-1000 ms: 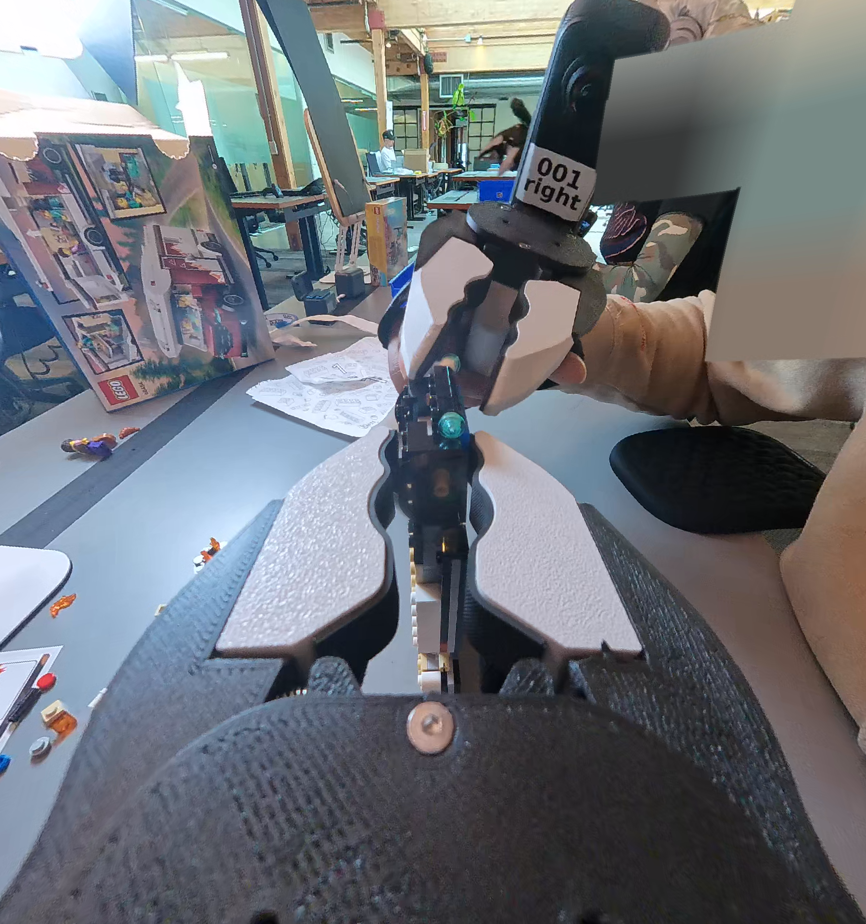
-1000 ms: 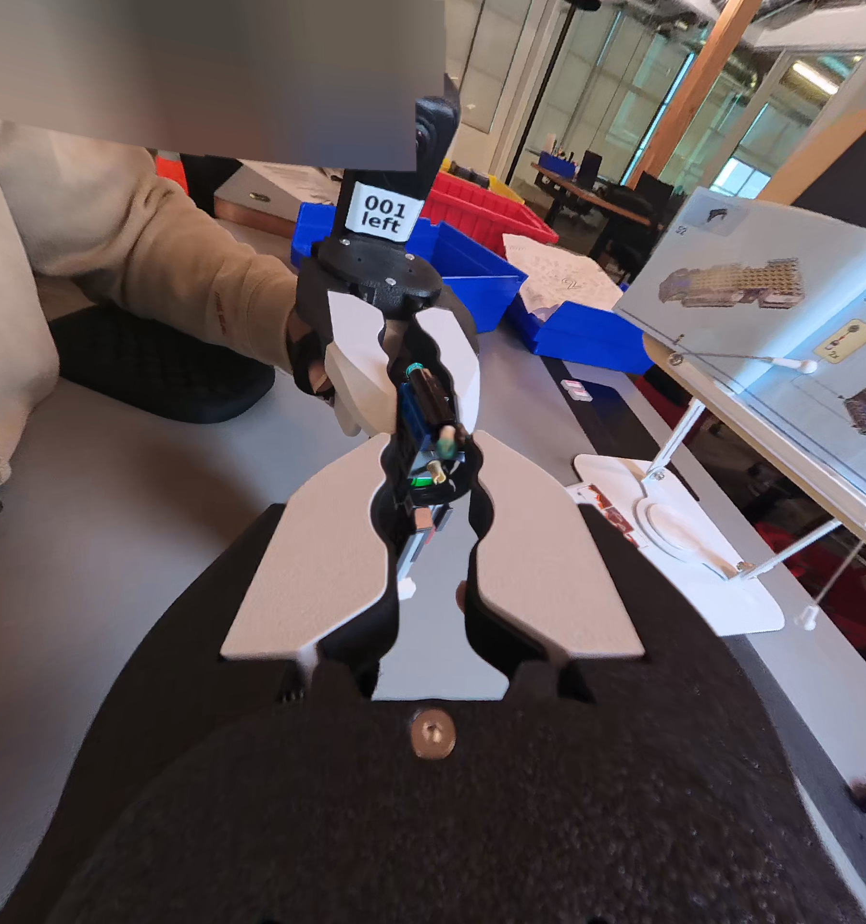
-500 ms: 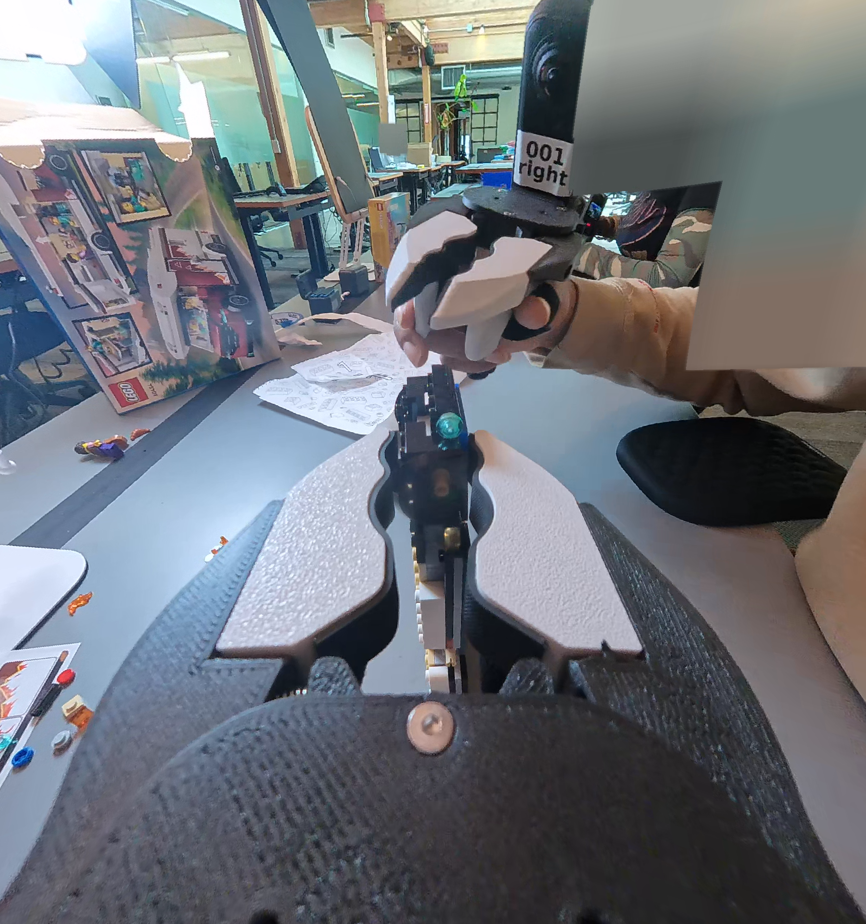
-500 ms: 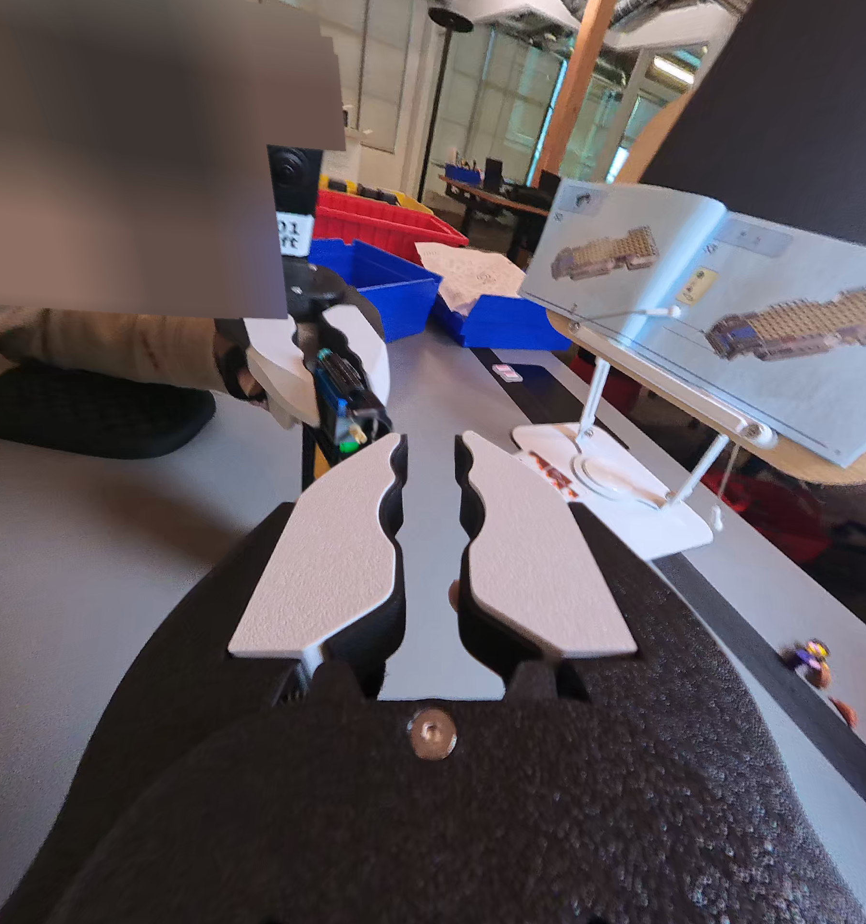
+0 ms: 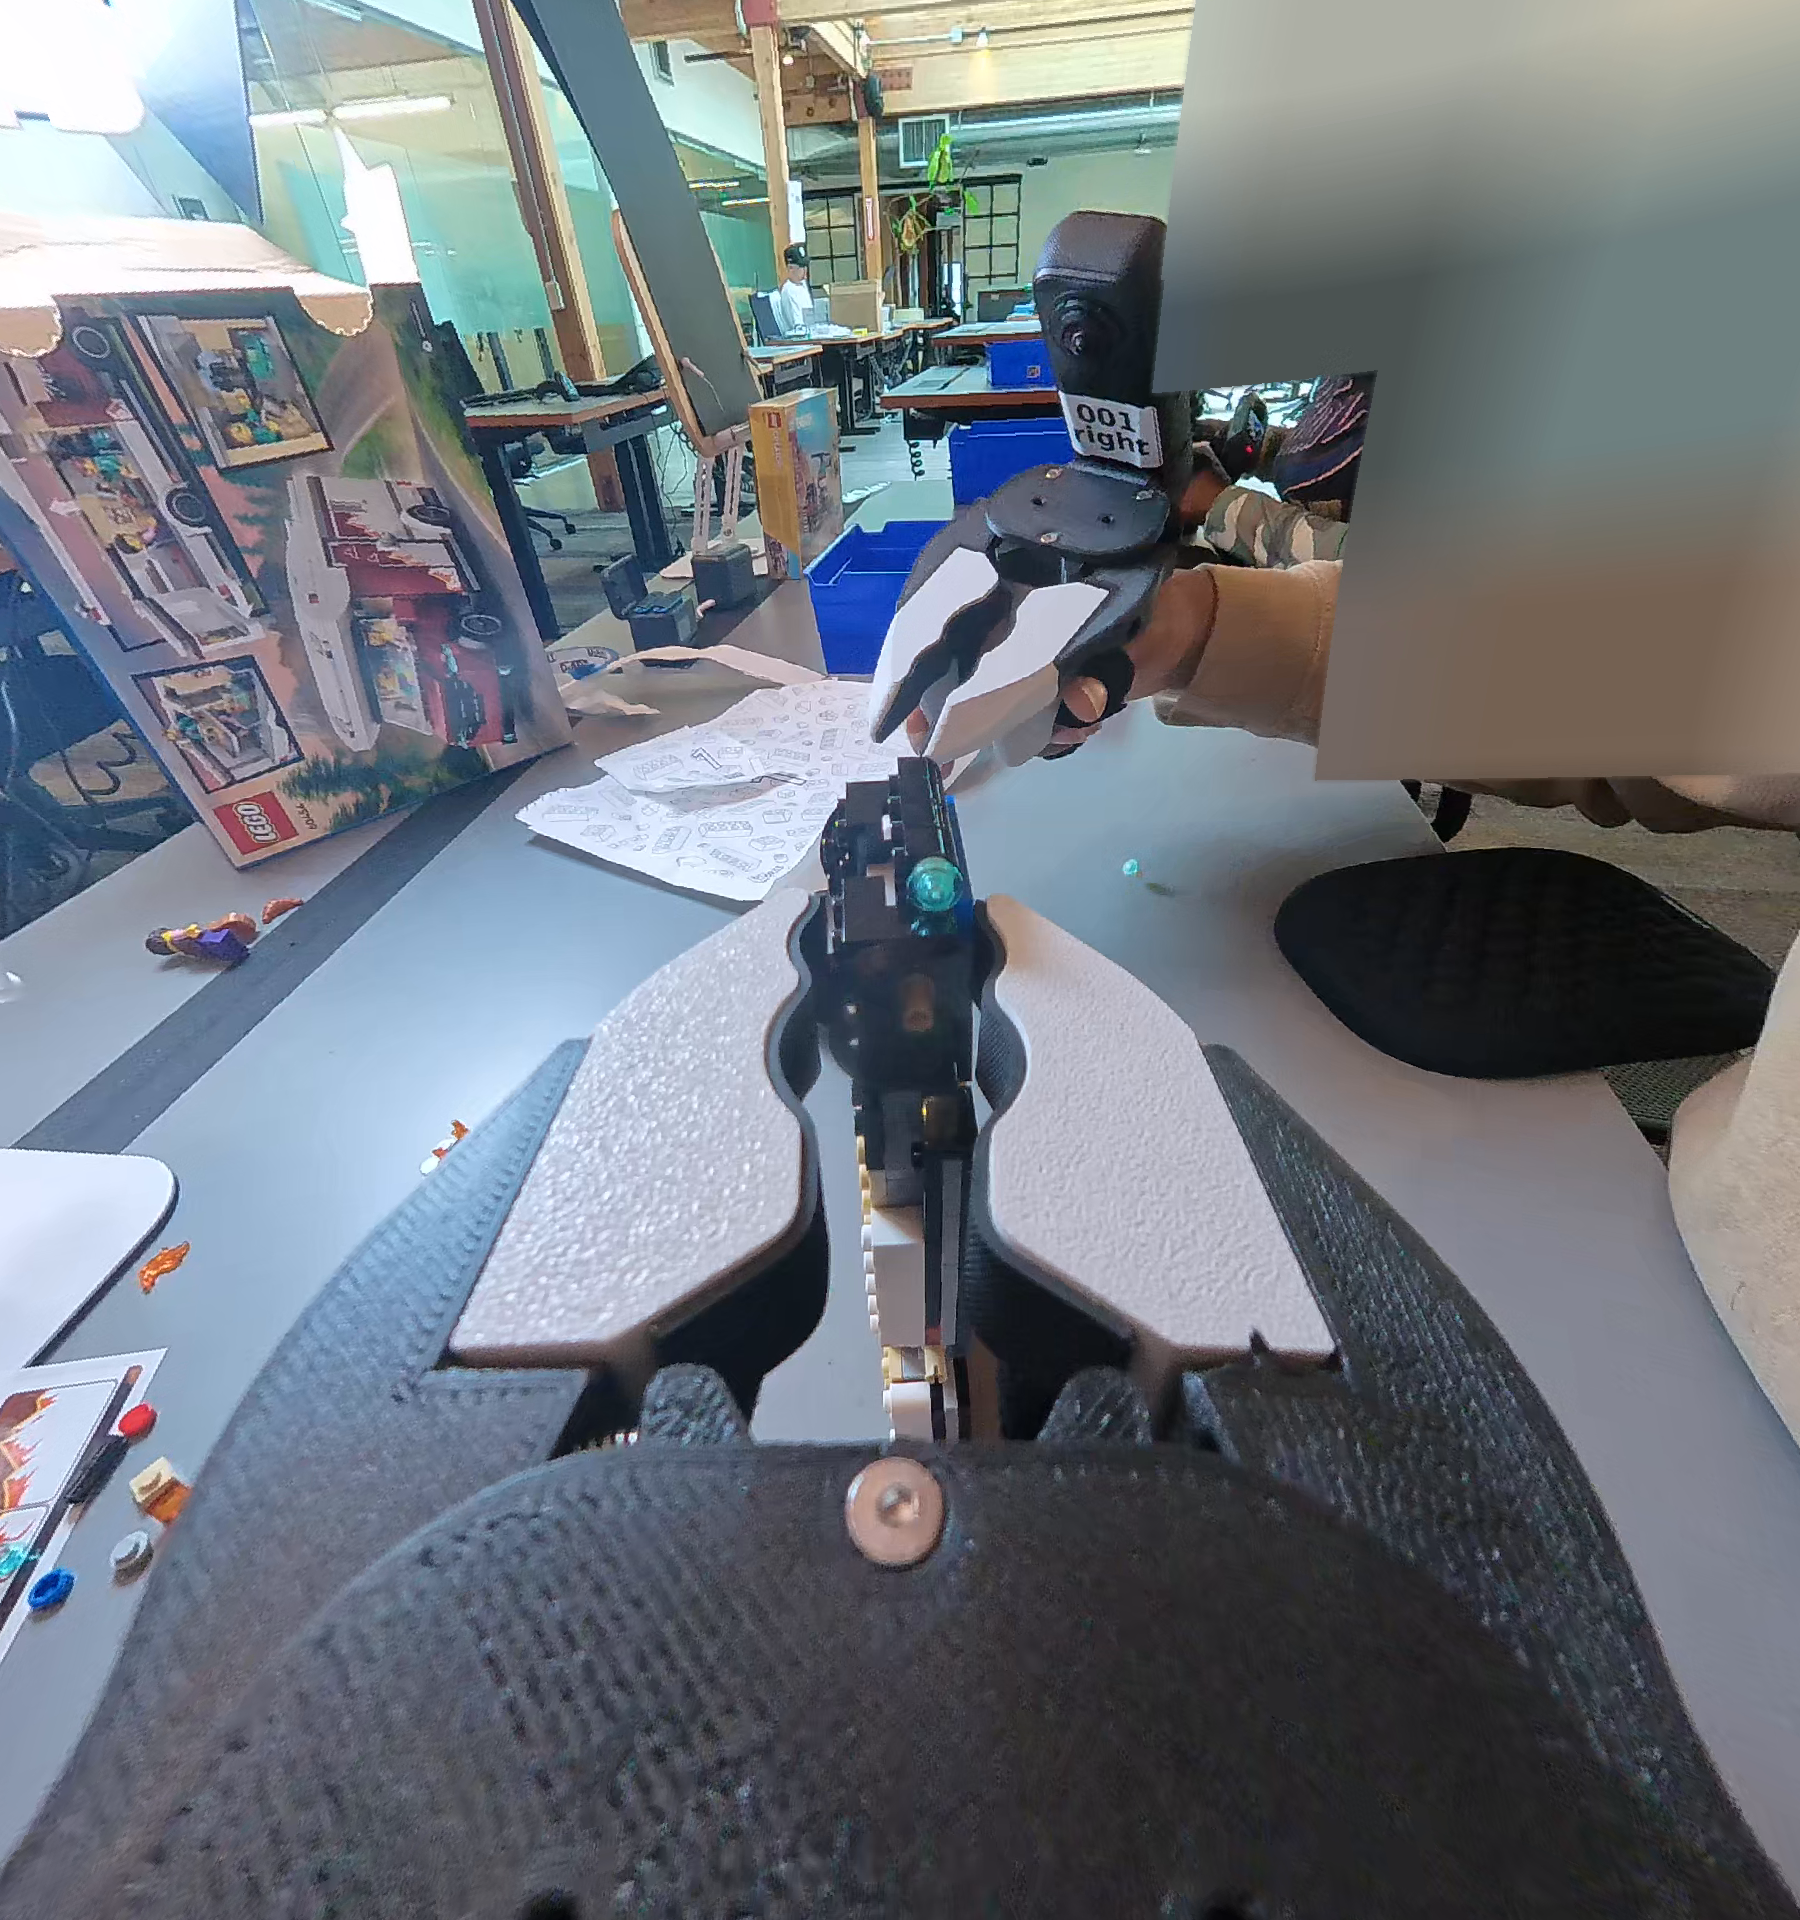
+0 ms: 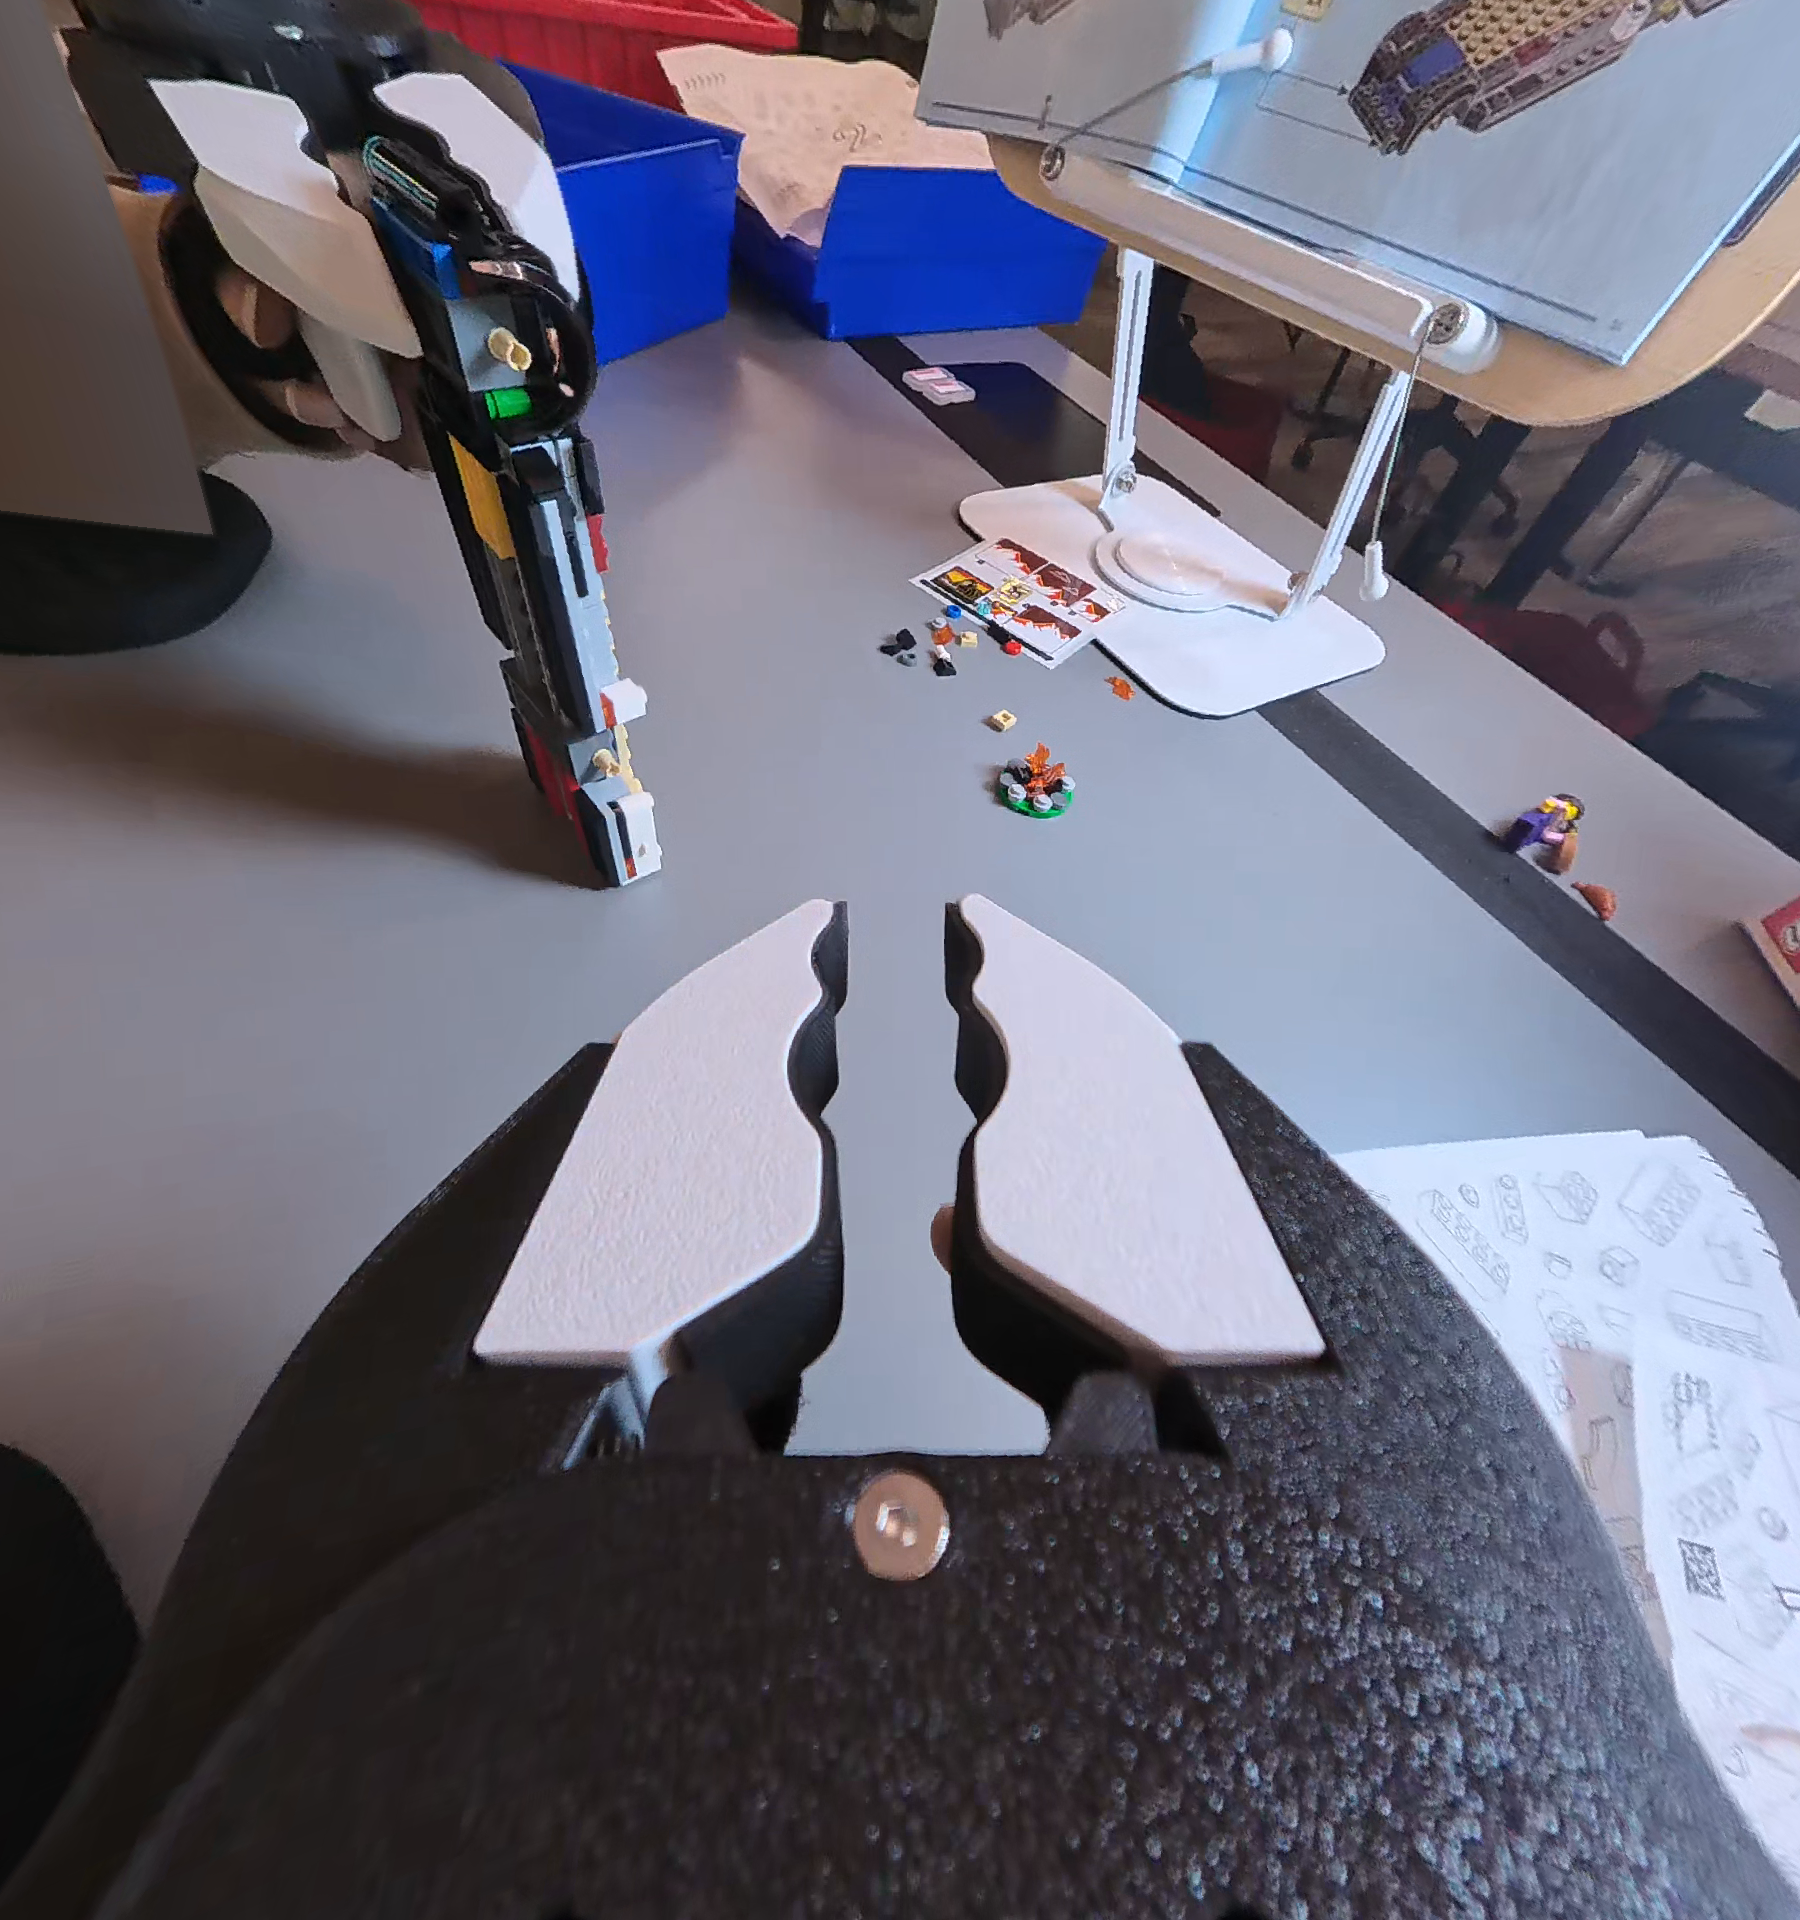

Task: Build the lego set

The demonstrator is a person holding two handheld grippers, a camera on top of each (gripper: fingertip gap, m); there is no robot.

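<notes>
My left gripper (image 5: 896, 914) is shut on a long, mostly black brick model (image 5: 896, 831) with a teal round stud on top. In the right wrist view the model (image 6: 553, 582) hangs tilted from the left gripper (image 6: 460, 312), and its lower end reaches down to the grey table (image 6: 252, 987). My right gripper (image 6: 896, 909) is open with a narrow gap and nothing between its fingers, above bare table to the right of the model. In the left wrist view the right gripper (image 5: 911, 727) hovers just beyond the model's far end, apart from it. A tiny teal piece (image 5: 1130, 865) lies on the table.
A toy set box (image 5: 231, 540) stands at the left and printed paper sheets (image 5: 730, 790) lie beyond the model. Blue bins (image 6: 927, 249), a white book stand (image 6: 1239, 623), a sticker sheet with loose small pieces (image 6: 948, 634), a brick campfire (image 6: 1036, 784) and a minifigure (image 6: 1545, 826) are also on the table. The grippers' ends are close to 15 centimeters from one another.
My right gripper was around the model's far end a second ago. It narrowed, drew back and moved away with nothing in it. The left gripper kept its hold on the model.
</notes>
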